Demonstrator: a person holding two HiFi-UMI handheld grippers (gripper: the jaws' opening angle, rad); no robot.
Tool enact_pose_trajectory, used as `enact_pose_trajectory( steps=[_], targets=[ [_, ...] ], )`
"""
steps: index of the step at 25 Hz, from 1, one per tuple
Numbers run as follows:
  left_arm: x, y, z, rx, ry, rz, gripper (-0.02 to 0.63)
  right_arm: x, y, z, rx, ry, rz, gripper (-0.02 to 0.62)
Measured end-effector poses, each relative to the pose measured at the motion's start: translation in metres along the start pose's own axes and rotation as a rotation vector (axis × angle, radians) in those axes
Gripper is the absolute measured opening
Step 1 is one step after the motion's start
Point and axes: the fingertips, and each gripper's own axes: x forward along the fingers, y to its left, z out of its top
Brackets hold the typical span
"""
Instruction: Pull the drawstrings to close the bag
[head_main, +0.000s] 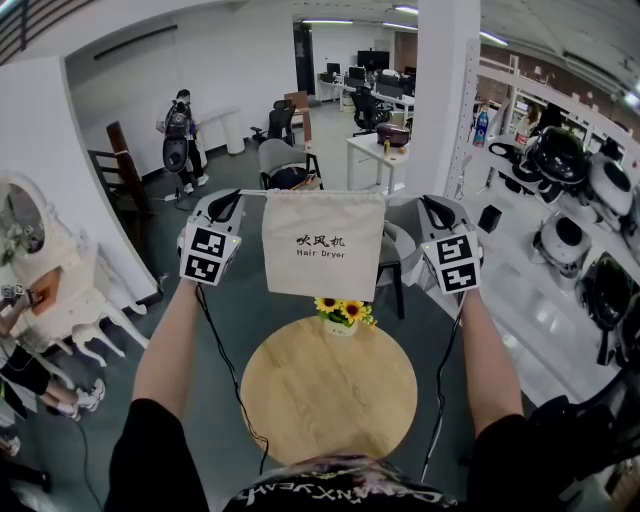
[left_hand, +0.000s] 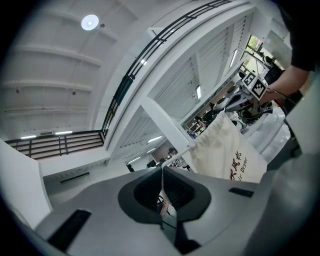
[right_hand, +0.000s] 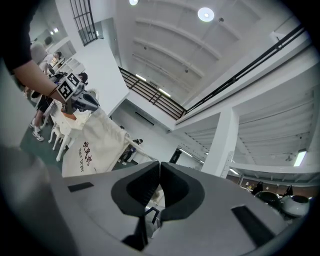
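Note:
A cream drawstring bag printed "Hair Dryer" hangs in the air above the round table, stretched between my two grippers. My left gripper is shut on the left drawstring, which runs taut from the closed jaws to the bag. My right gripper is shut on the right drawstring, which leads to the bag. In the left gripper view the jaws meet on the cord. The right gripper view shows its jaws pressed together too. The bag's top edge is gathered along the cord.
Below the bag stands a round wooden table with a small pot of sunflowers. White shelves with helmets line the right. A white chair is at the left, office chairs and a person farther back.

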Motion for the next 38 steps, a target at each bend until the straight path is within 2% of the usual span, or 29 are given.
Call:
enact_pose_trajectory(
  steps=[8,27,38],
  targets=[
    [0.002,0.010,0.001,-0.044,0.006,0.015,0.020,0.004,-0.006,0.000,0.070,-0.001,0.002,0.006],
    [0.006,0.032,-0.007,-0.188,0.018,0.059,0.020,0.014,-0.019,-0.010,0.166,-0.008,0.006,0.006],
    [0.006,0.042,-0.012,-0.234,0.023,0.089,0.020,0.019,-0.022,-0.011,0.206,-0.013,0.008,0.006]
  ],
)
